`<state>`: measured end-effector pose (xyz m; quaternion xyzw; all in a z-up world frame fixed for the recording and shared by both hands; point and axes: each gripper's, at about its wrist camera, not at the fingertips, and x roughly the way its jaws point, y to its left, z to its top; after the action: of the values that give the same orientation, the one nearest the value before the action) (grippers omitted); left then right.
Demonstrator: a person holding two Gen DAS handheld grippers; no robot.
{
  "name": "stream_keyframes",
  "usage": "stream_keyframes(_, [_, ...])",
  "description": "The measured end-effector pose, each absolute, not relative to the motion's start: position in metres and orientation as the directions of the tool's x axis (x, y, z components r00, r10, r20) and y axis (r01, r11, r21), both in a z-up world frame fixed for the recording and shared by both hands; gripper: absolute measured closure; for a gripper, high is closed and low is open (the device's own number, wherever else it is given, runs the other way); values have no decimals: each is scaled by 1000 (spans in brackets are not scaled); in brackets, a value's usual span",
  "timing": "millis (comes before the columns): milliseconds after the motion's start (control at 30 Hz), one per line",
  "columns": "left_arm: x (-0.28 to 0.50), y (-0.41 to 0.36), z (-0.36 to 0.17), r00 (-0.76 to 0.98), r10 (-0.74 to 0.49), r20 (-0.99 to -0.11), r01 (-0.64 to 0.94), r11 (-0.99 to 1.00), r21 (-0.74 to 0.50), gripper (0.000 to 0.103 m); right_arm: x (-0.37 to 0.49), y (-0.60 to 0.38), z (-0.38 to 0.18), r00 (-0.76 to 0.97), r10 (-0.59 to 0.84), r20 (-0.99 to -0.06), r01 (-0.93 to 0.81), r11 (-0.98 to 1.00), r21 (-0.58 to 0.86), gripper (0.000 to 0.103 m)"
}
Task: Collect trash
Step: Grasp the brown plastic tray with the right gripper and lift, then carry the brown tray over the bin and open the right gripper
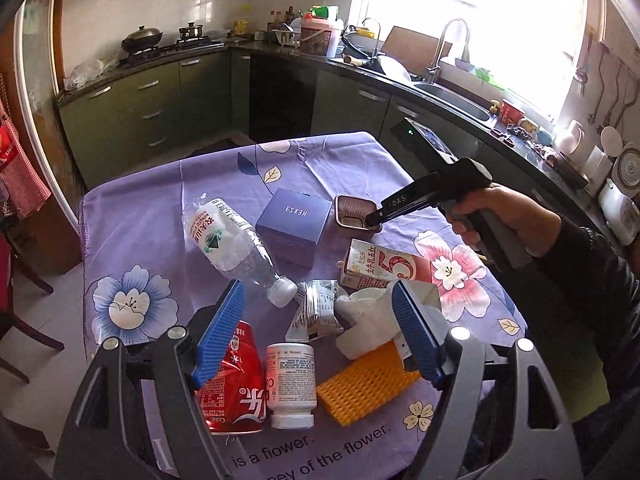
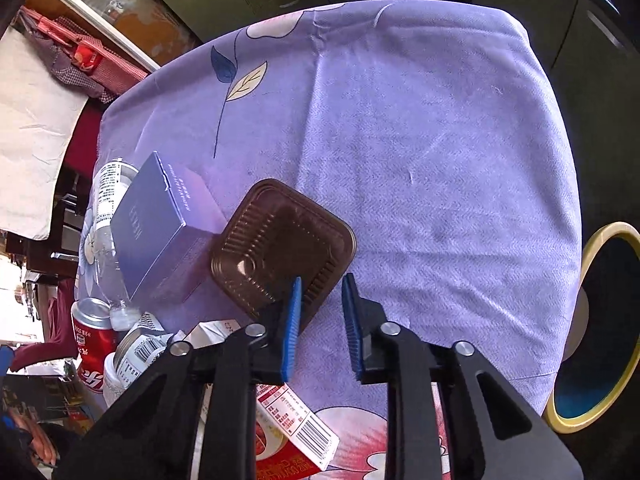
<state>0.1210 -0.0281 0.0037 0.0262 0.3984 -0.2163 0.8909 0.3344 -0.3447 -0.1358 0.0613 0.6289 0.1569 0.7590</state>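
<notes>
Trash lies on a purple flowered tablecloth (image 1: pixel 152 216): a clear plastic bottle (image 1: pixel 236 248), a blue box (image 1: pixel 294 220), a brown plastic tray (image 1: pixel 352 216), a milk carton (image 1: pixel 380 266), a red cola can (image 1: pixel 232 384), a white pill bottle (image 1: pixel 290 384), crumpled wrappers (image 1: pixel 320 308) and yellow foam netting (image 1: pixel 366 382). My left gripper (image 1: pixel 318 308) is open above the wrappers, holding nothing. My right gripper (image 2: pixel 320 308) is open at the brown tray's (image 2: pixel 280 244) near corner, one pad (image 2: pixel 292 320) over its rim. It also shows in the left wrist view (image 1: pixel 374 220).
A yellow-rimmed bin (image 2: pixel 600 328) with a dark liner stands beside the table on the right. Green kitchen cabinets (image 1: pixel 160 96), a counter and a sink (image 1: pixel 452 96) run behind the table. The far half of the tablecloth (image 2: pixel 420 120) is bare cloth.
</notes>
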Motion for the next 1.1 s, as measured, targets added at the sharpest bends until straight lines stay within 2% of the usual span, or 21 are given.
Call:
stream_keyframes(33, [121, -28, 3, 587, -367, -722, 407, 904, -129, 31, 335, -344, -138, 156, 313, -937, -158, 944, 290, 96])
stream_keyframes(67, [121, -28, 2, 585, -369, -723, 408, 904, -131, 31, 336, -345, -138, 160, 310, -937, -155, 946, 286, 97])
stream_keyframes(367, [117, -31, -2, 581, -369, -726, 416, 901, -125, 31, 317, -397, -93, 280, 304, -911, -137, 951, 276, 98])
stream_keyframes(600, [113, -48, -1, 575, -376, -726, 451, 887, -102, 25, 279, -519, -62, 389, 227, -893, 48, 963, 266, 98])
stream_keyframes(800, [113, -65, 1, 558, -397, -728, 484, 869, -103, 21, 255, -616, -89, 375, 108, -921, 239, 948, 208, 98])
stream_keyframes(933, [111, -75, 3, 554, -399, -731, 497, 863, -94, 15, 253, -649, -115, 348, 112, -931, 306, 925, 226, 98])
stream_keyframes(1100, [109, -78, 6, 560, -385, -734, 505, 861, -66, 13, 259, -668, -138, 320, 130, -938, 341, 908, 242, 97])
